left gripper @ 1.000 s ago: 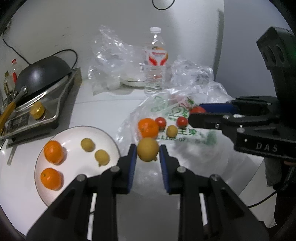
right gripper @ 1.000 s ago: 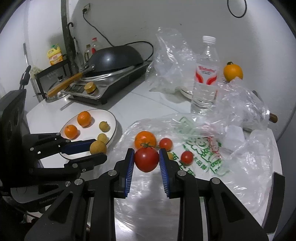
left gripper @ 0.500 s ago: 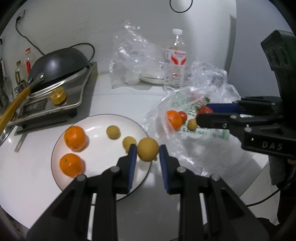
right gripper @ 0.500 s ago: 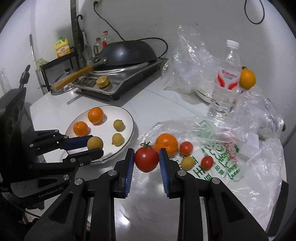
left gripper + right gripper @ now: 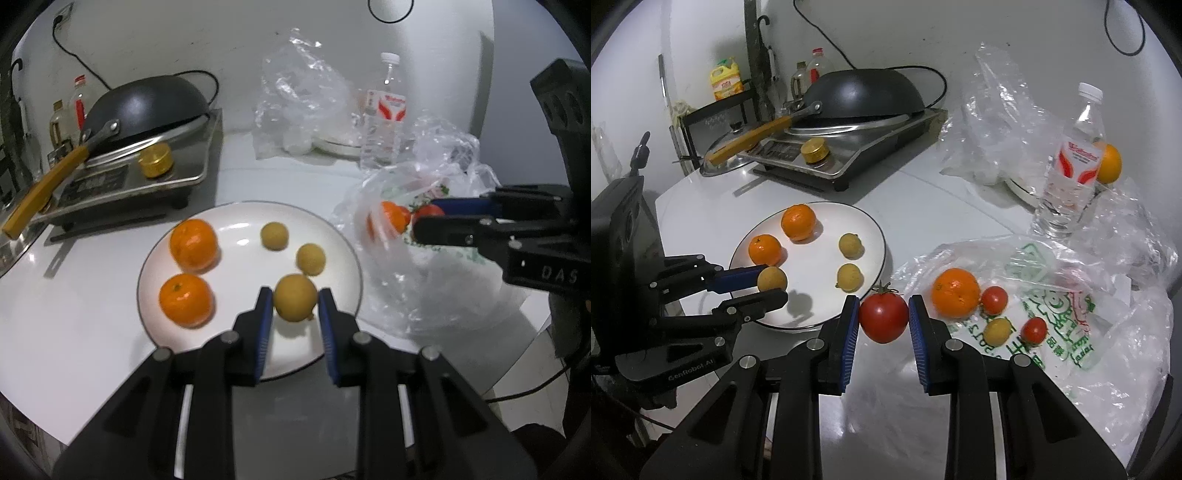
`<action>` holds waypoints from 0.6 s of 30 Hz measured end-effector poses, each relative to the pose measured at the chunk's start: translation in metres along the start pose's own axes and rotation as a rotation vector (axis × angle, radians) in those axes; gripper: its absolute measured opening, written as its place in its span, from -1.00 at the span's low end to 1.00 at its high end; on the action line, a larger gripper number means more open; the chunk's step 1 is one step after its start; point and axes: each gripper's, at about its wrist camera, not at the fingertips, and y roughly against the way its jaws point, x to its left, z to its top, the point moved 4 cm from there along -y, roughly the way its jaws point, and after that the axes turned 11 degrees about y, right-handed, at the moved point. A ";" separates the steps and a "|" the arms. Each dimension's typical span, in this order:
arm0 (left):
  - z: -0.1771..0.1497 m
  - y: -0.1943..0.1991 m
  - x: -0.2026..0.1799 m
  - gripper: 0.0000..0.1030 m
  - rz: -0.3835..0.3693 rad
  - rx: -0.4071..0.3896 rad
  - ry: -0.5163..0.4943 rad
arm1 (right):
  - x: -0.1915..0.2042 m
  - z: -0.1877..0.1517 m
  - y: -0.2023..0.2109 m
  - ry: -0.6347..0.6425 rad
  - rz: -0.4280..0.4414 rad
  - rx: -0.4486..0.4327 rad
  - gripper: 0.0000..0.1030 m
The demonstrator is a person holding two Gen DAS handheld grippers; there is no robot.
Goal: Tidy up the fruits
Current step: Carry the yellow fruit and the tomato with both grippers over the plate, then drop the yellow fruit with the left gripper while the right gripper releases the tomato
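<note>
My left gripper [image 5: 295,304] is shut on a yellow-brown round fruit [image 5: 295,298] and holds it above the near side of the white plate [image 5: 207,332]. The plate carries two oranges [image 5: 192,243] and two small yellow fruits [image 5: 311,258]. My right gripper [image 5: 883,314] is shut on a red tomato [image 5: 883,318], just right of the plate's rim [image 5: 882,254]. On the printed plastic bag [image 5: 1071,332] lie an orange [image 5: 955,292], two small tomatoes [image 5: 994,300] and a small yellow fruit [image 5: 996,331].
An induction cooker with a black wok [image 5: 864,92] stands behind the plate. A water bottle [image 5: 1071,170], crumpled clear bags [image 5: 997,122] and another orange [image 5: 1110,168] are at the back right. The table edge runs close on the left.
My left gripper has carried the yellow fruit leftward from the bag to above the plate. My right gripper, with the tomato, has also moved left toward the plate.
</note>
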 end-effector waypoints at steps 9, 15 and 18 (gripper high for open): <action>-0.005 0.000 0.018 -0.50 0.023 -0.002 0.017 | 0.017 0.009 -0.017 0.030 0.025 0.018 -0.44; -0.008 -0.001 0.031 -0.50 0.046 0.007 0.023 | 0.029 0.014 -0.028 0.050 0.045 0.032 -0.44; -0.009 0.001 0.037 -0.50 0.055 0.008 0.029 | 0.038 0.017 -0.035 0.061 0.058 0.038 -0.44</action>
